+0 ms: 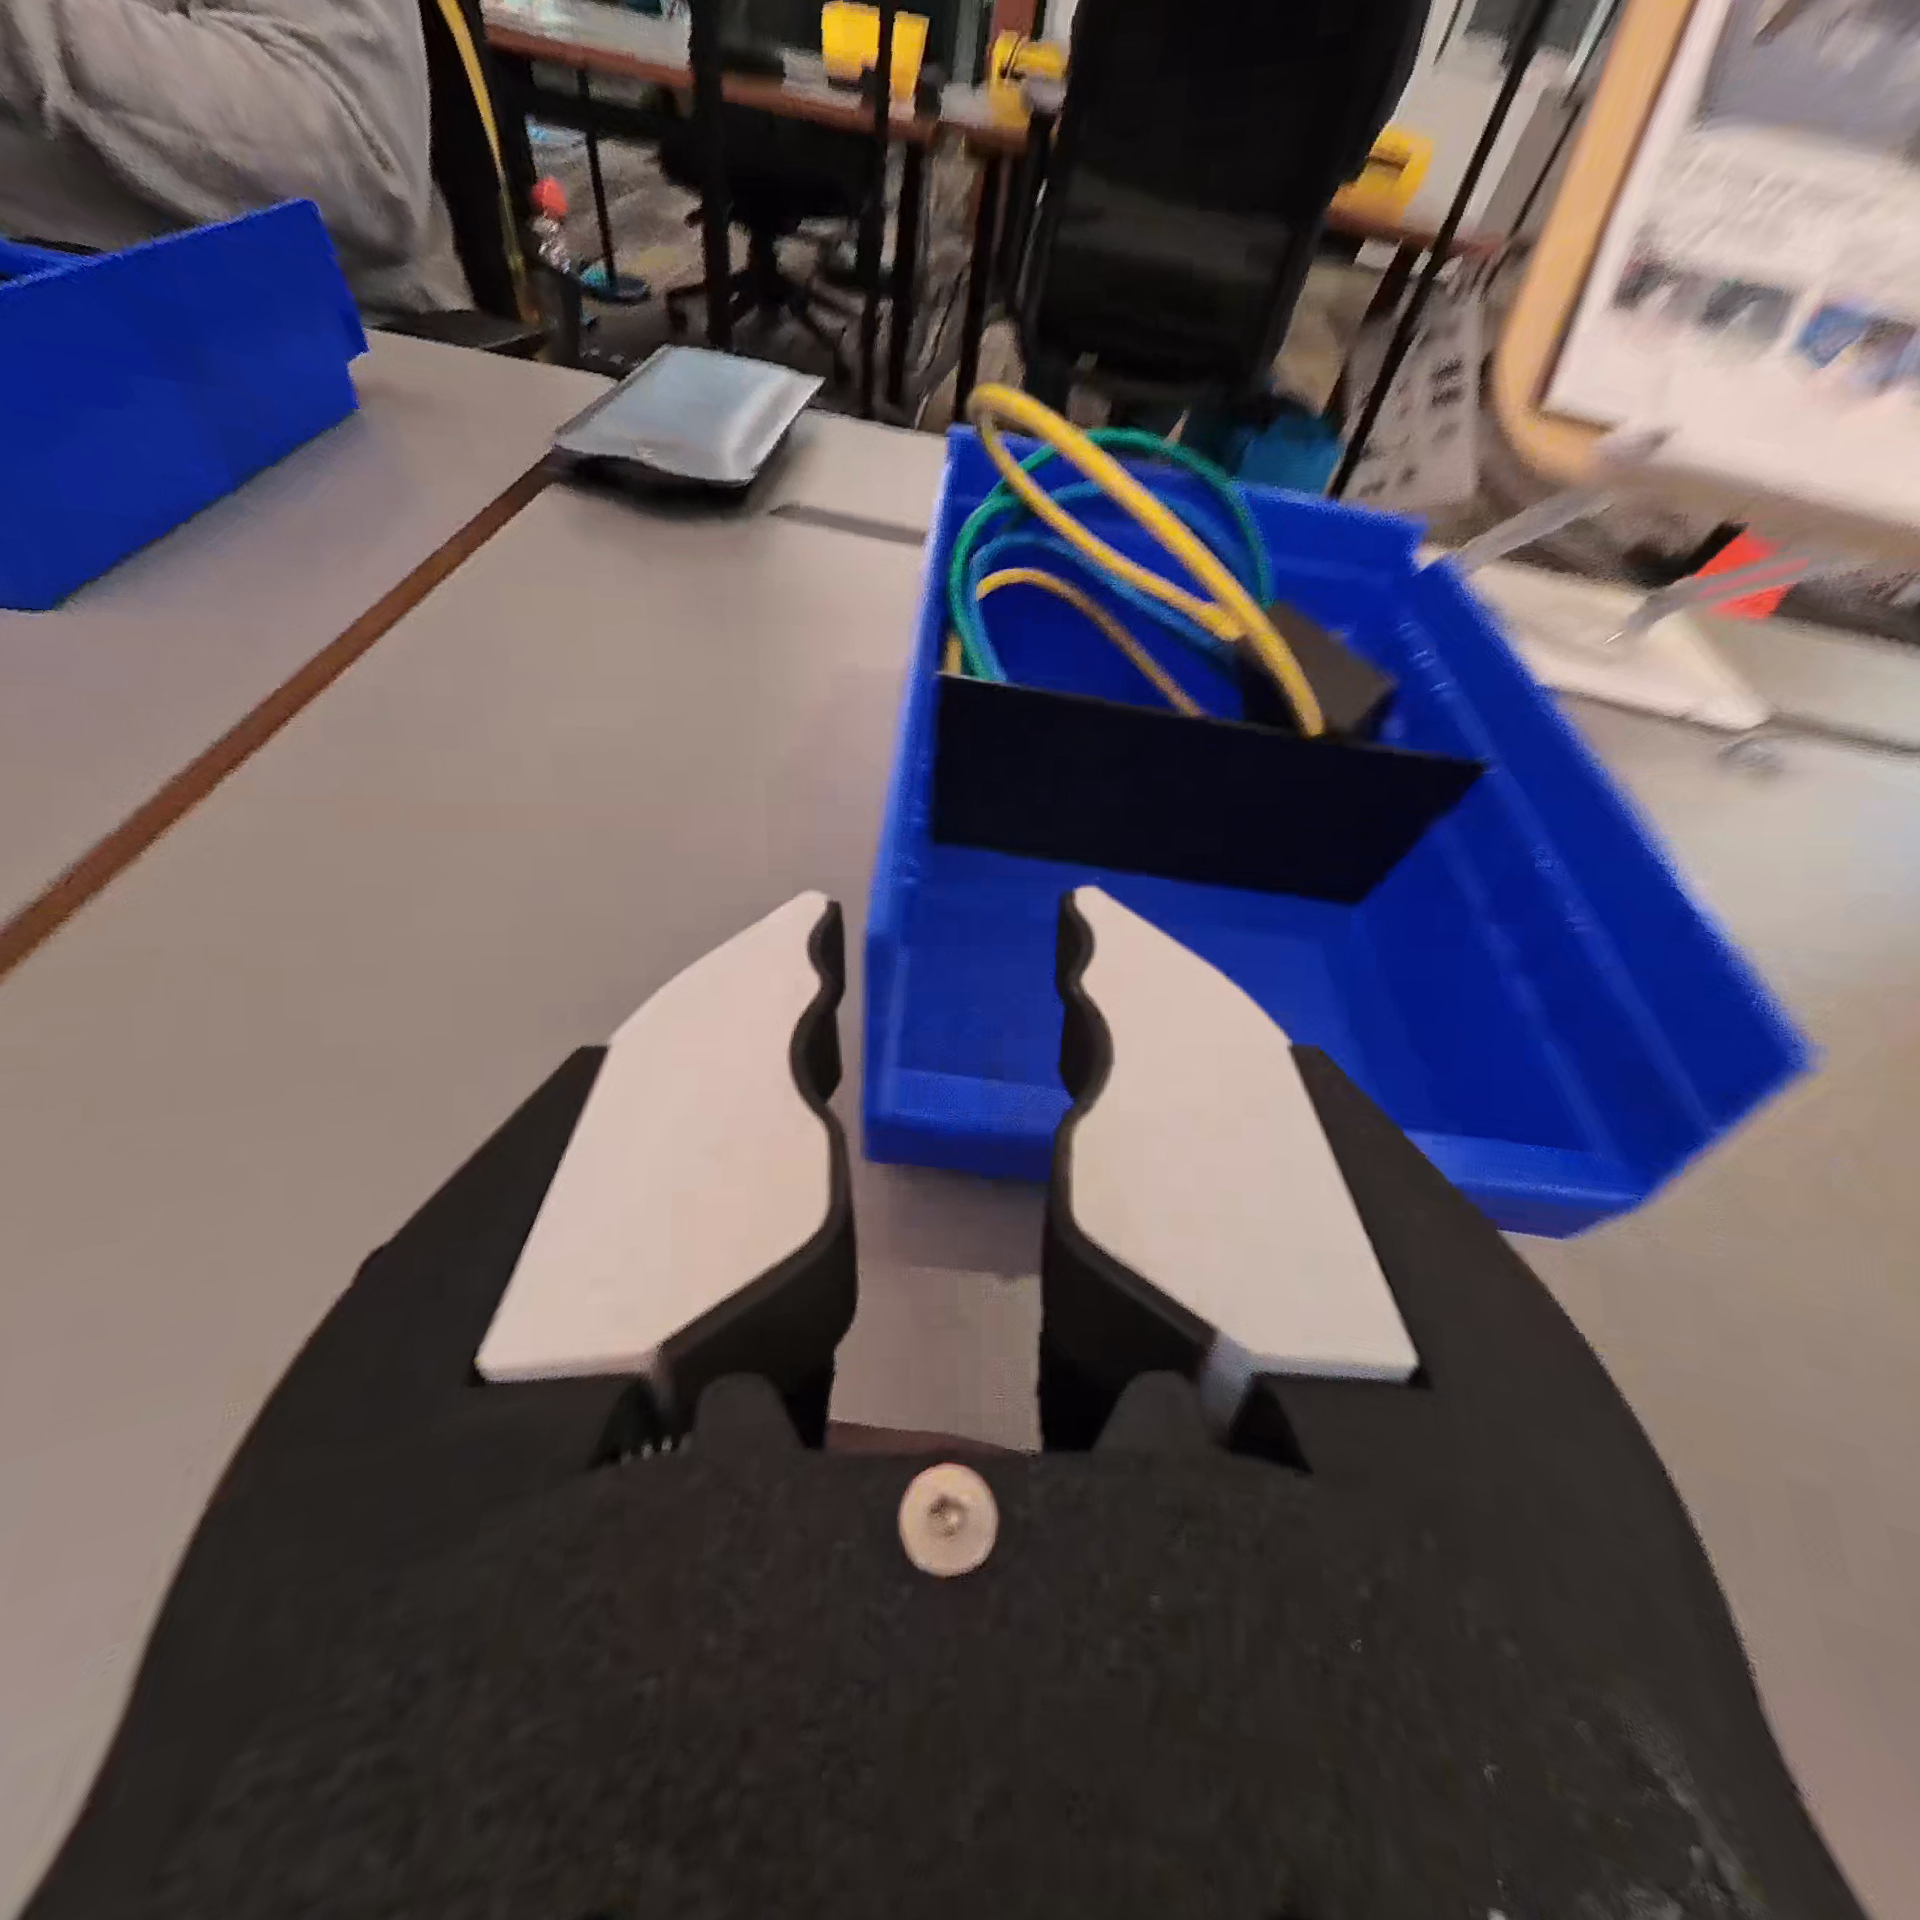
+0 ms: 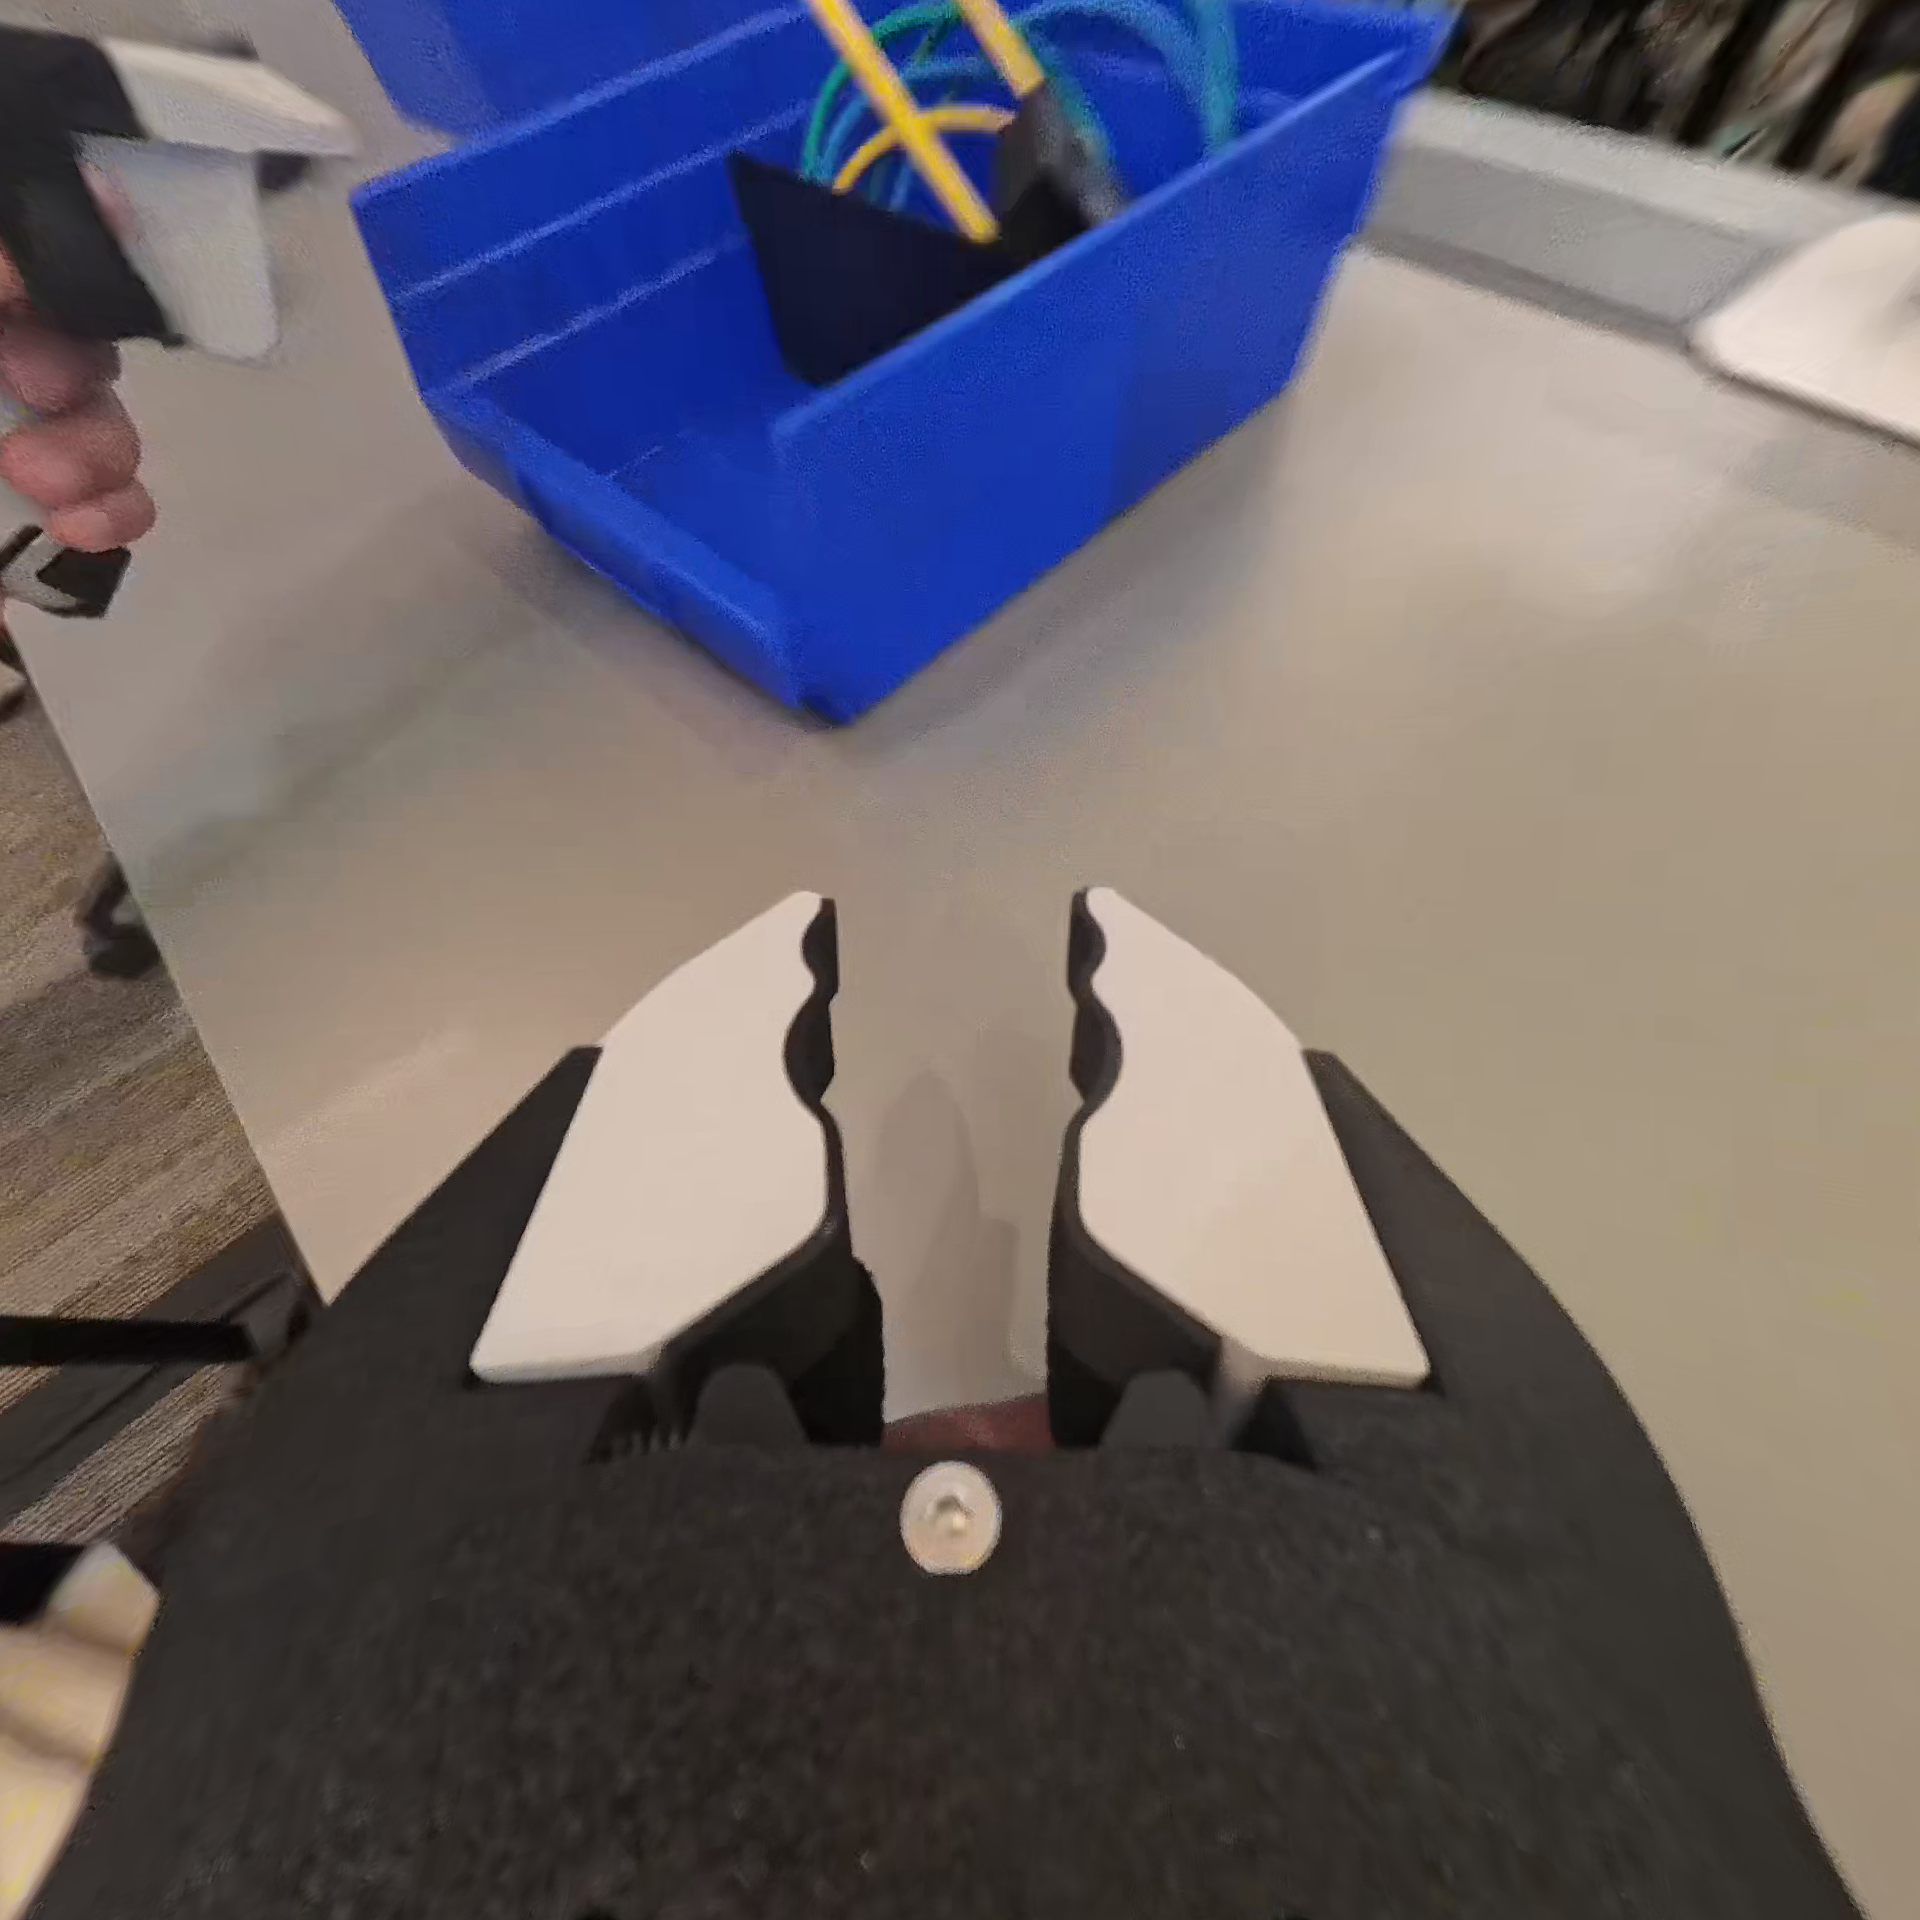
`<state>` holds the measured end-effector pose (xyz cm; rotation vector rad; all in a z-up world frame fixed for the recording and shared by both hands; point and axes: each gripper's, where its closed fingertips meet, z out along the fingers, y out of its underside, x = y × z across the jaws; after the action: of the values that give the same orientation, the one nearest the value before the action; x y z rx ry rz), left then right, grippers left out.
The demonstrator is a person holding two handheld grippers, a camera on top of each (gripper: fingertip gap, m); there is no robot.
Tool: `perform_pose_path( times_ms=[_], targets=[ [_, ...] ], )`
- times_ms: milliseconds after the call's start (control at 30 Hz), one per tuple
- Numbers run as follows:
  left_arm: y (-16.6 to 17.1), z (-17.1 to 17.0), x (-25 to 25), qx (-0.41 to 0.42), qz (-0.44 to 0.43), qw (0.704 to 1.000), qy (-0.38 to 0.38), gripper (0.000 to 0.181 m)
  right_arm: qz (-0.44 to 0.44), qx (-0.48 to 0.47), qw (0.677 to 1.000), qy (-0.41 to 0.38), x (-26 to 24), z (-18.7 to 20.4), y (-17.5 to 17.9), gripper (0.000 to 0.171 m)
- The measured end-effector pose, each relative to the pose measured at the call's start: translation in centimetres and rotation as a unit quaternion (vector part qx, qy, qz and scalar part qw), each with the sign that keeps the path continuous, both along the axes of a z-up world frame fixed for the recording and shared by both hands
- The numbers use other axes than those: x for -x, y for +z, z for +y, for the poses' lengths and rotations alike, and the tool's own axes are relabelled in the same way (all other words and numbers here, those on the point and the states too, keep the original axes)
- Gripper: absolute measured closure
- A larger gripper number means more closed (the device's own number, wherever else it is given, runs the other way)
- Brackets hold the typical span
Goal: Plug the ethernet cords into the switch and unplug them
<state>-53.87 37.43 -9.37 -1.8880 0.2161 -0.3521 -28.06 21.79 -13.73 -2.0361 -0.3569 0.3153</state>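
Left wrist view first: the left gripper (image 1: 951, 920) sits low centre, jaws apart with nothing between them, only grey table (image 1: 520, 831) showing through the gap. Just beyond its right fingertip, the blue bin (image 1: 1507, 987) fills the centre right of the frame, angled across the table. A dark divider (image 1: 1174, 800) stands across the bin's inside. Behind that divider, in the far compartment, the ethernet cords (image 1: 1122, 520) loop up in yellow, green and blue, rising above the rim. A dark boxy shape, the switch (image 1: 1325, 665), leans there among them; blur hides whether any cord is plugged in. Upper left, a second blue bin (image 1: 166, 384); upper centre, a grey pouch (image 1: 686, 416) lies on the table edge.

Over to the right wrist view: the right gripper (image 2: 951, 914) is low centre, jaws parted and empty, well short of the bin (image 2: 1039, 436), which sits upper centre. Divider (image 2: 831, 270), cords (image 2: 914, 135) and switch (image 2: 1049, 166) crowd the bin's far compartment at the top edge. At the left edge, a hand (image 2: 62, 447) holds the other gripper's handle.
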Motion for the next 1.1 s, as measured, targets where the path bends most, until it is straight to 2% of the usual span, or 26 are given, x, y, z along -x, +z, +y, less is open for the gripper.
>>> perform_pose_path(
  times_ms=[67, 133, 200, 300, 400, 467, 600, 733, 833, 933, 1100],
  targets=[
    [0.2, -1.9, -1.3, -0.007, -0.038, 0.999, -0.012, 0.143, 0.020, -0.048, 0.998, -0.030, -5.3, -3.3, 0.4, 0.132],
    [-0.5, -3.7, -3.6, 0.006, -0.056, 0.998, -0.040, 0.143, 0.030, -0.051, 0.996, -0.074, -10.8, -6.5, -0.3, 0.133],
    [-1.4, -5.4, -6.2, 0.030, -0.066, 0.994, -0.078, 0.143, 0.007, -0.054, 0.987, -0.152, -17.2, -9.0, -0.6, 0.135],
    [-2.6, -7.6, -8.4, 0.052, -0.043, 0.990, -0.120, 0.143, 0.004, -0.099, 0.966, -0.239, -24.5, -11.2, 1.7, 0.141],
    [-3.0, -8.6, -8.3, 0.045, -0.012, 0.991, -0.127, 0.143, 0.017, -0.121, 0.947, -0.296, -29.1, -11.8, 2.8, 0.146],
    [-3.0, -8.7, -7.9, 0.045, -0.012, 0.991, -0.124, 0.144, 0.025, -0.104, 0.945, -0.310, -30.2, -11.7, 1.8, 0.146],
    [-3.9, -8.6, -8.0, 0.069, -0.021, 0.989, -0.128, 0.144, 0.047, -0.058, 0.950, -0.302, -29.3, -11.4, -0.2, 0.146],
    [-4.6, -8.7, -8.5, 0.089, -0.026, 0.986, -0.141, 0.144, 0.059, -0.073, 0.950, -0.298, -28.7, -11.3, 0.3, 0.152],
    [-4.7, -8.7, -8.9, 0.091, -0.019, 0.985, -0.148, 0.144, 0.046, -0.080, 0.951, -0.296, -28.8, -11.3, 0.4, 0.164],
    [-5.6, -9.1, -9.4, 0.111, -0.006, 0.981, -0.157, 0.144, 0.048, -0.070, 0.953, -0.292, -28.7, -11.4, 0.0, 0.163],
    [-5.1, -9.1, -9.3, 0.097, -0.003, 0.984, -0.151, 0.145, 0.055, -0.071, 0.954, -0.288, -28.5, -11.3, 0.1, 0.162]
  ],
)
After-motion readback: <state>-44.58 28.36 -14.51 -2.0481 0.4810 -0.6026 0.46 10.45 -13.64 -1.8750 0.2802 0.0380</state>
